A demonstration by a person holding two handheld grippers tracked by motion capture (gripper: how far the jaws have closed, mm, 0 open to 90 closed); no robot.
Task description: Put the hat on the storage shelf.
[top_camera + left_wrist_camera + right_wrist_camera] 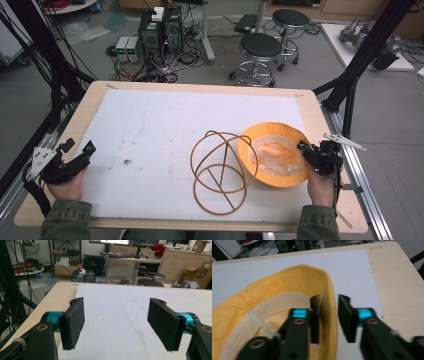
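Observation:
An orange bucket hat (265, 134) lies upside down on the white mat at the right, its pale lining facing up. My right gripper (305, 149) is at the hat's right side. In the right gripper view the hat (287, 280) has its yellow brim standing between the two black pads, and the right gripper (329, 317) is shut on that brim. A frame of brown wire hoops (220, 170) lies just left of the hat, touching its edge. My left gripper (78, 147) rests at the mat's left edge, and the left gripper (120, 325) stands open with nothing between its pads.
A white mat (165, 125) covers most of the wooden table (310, 107). Small dark specks (127, 161) lie on the mat near the left hand. Beyond the far edge are two black stools (260, 47) and computer boxes with cables (160, 32) on the floor.

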